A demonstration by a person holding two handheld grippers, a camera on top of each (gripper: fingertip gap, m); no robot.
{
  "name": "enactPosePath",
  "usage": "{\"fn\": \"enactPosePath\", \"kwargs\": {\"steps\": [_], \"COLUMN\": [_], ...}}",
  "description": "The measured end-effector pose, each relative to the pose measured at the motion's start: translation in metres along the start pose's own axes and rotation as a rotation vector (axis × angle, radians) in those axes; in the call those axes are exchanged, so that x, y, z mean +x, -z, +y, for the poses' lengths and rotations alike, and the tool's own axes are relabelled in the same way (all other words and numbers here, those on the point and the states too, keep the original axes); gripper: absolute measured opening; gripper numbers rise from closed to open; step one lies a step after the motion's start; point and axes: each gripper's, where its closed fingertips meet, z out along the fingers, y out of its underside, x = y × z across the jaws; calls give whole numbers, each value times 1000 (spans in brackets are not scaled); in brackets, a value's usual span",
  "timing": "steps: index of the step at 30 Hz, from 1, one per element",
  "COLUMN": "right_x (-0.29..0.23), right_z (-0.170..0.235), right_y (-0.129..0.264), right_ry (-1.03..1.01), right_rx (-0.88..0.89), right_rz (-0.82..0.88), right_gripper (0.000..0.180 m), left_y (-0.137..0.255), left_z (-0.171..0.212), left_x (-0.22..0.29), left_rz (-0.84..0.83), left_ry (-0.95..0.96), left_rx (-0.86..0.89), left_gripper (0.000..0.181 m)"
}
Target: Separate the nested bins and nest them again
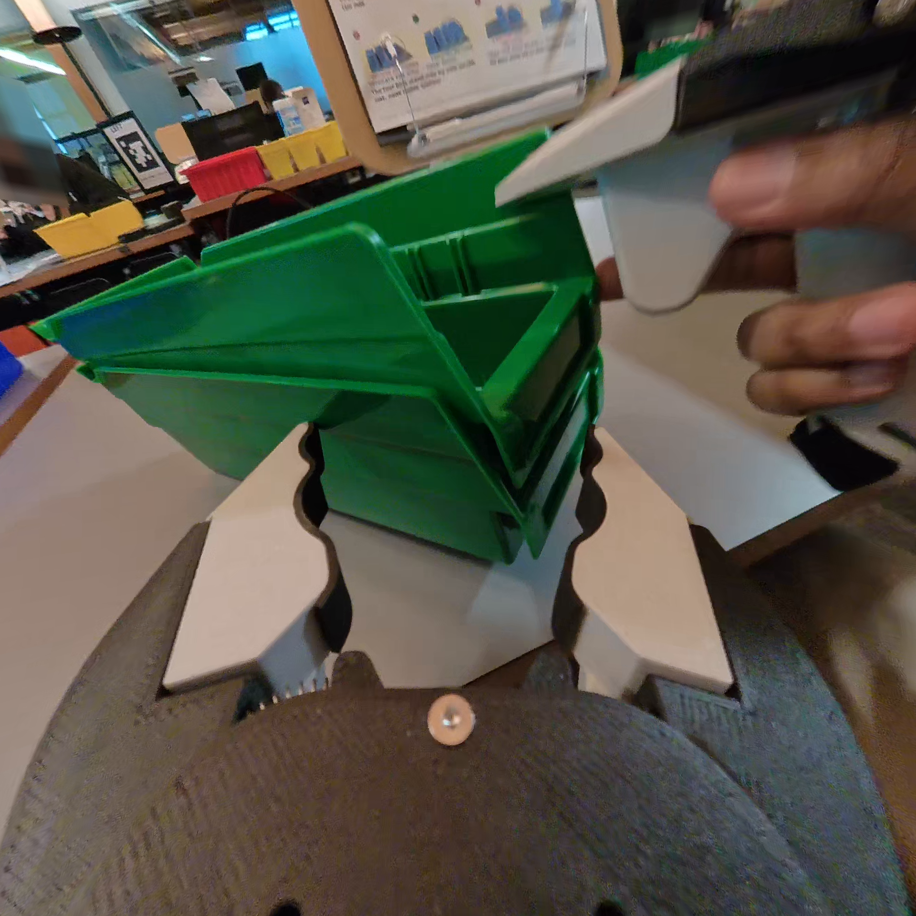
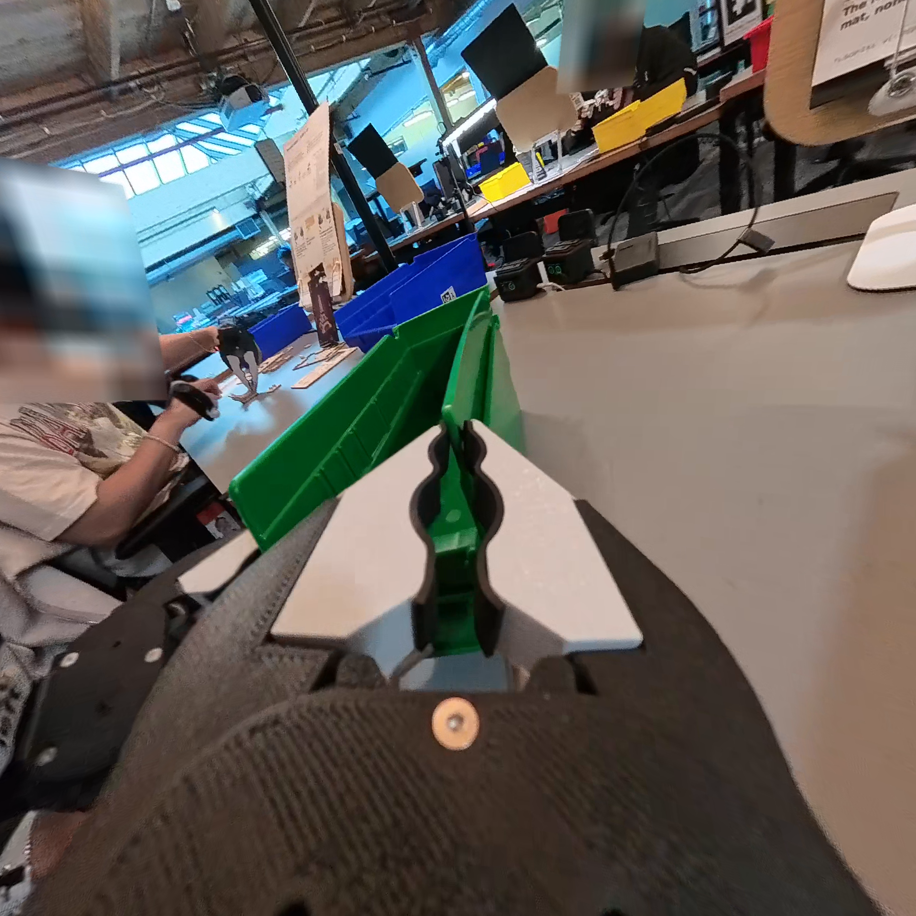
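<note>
While the right gripper (image 2: pixel 453 441) pinches the top bin's (image 1: pixel 307 302) wall to tilt it free, the left gripper (image 1: pixel 448 476) gapes around the lower bins (image 1: pixel 411 476), steadying them.

Pale desk (image 2: pixel 694 396) surface in an open workshop. Long wooden benches (image 1: pixel 277 186) behind carry yellow bins (image 1: pixel 302 148), a red bin (image 1: pixel 228 173) and monitors (image 2: pixel 503 52). Exposed ceiling beams (image 2: pixel 148 44) overhead; bright windows (image 2: pixel 148 171) at the far wall.

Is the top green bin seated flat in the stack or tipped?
Tipped. The top green bin slants out of the lower bins, one end raised where the right gripper pinches its wall.
</note>
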Motion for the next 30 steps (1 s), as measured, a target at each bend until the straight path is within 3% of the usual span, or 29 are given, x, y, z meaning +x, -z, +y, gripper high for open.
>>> {"fn": "enactPosePath", "kwargs": {"steps": [8, 11, 14, 17, 24, 28, 30], "right_x": [-8, -9, -8, -5, -4, -7, -11], "right_z": [2, 5, 7, 12, 16, 21, 26], "right_y": [0, 0, 0, 0, 2, 2, 2], "right_ry": [27, 33, 22, -6, 13, 41, 74], "right_rx": [-14, -18, -25, -33, -46, -55, -69], "right_rz": [-30, -32, -29, -29, -22, -16, -24], "right_gripper": [4, 5, 4, 5, 6, 9, 10], "left_y": [-6, -8, -9, -9, -6, 0, 4], "left_z": [19, 29, 42, 48, 52, 61, 63], "left_x": [-3, -3, 1, 4, 0, -17, -23], "left_rz": [-14, 45, 156, 206, 166, 39, -6], "left_ry": [19, 158, 414, 499, 546, 672, 745], "left_rx": [-83, -133, -211, -250, -268, -297, -289], "left_gripper": [100, 98, 100, 96, 92, 92, 80]}}
